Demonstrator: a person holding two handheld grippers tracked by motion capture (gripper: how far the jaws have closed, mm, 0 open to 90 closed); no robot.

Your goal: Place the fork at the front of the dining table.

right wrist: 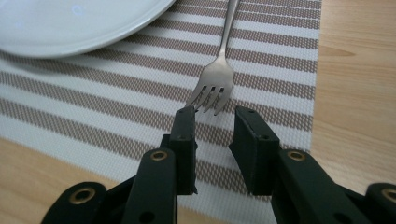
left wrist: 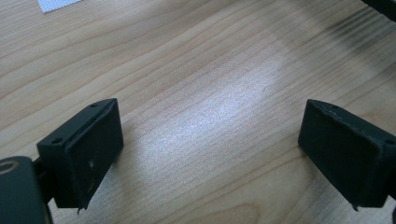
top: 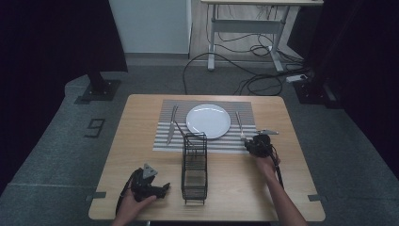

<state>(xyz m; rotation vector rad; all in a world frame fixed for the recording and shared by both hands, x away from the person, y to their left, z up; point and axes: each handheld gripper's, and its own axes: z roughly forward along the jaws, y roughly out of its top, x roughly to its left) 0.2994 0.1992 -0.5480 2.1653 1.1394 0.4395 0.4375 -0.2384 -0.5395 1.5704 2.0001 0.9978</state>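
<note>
A light wooden table (top: 141, 141) is seen from the high view, and across its far half a striped placemat (top: 207, 143) is laid. At the middle of the mat a white round plate (top: 208, 121) is set. On the near half of the table a black wire caddy (top: 194, 169) is stood, long and narrow, its far end rising at the mat's near edge. To the left of the plate a knife (top: 171, 125) is laid lengthwise on the mat, and a second slim utensil (top: 179, 128) is seen slanting between it and the caddy; what it is cannot be told. The left gripper (top: 162, 189) is held low over the near left corner, well apart from the mat, and in the left gripper view its jaws are spread wide over bare wood with nothing between them. The right gripper (right wrist: 214, 133) is held at the mat's near right corner, its jaws parted narrowly and empty. The fork (right wrist: 215, 86) is laid on the mat to the right of the plate, tines pointed at the gripper, their tips just ahead of the jaw ends and not gripped.
</note>
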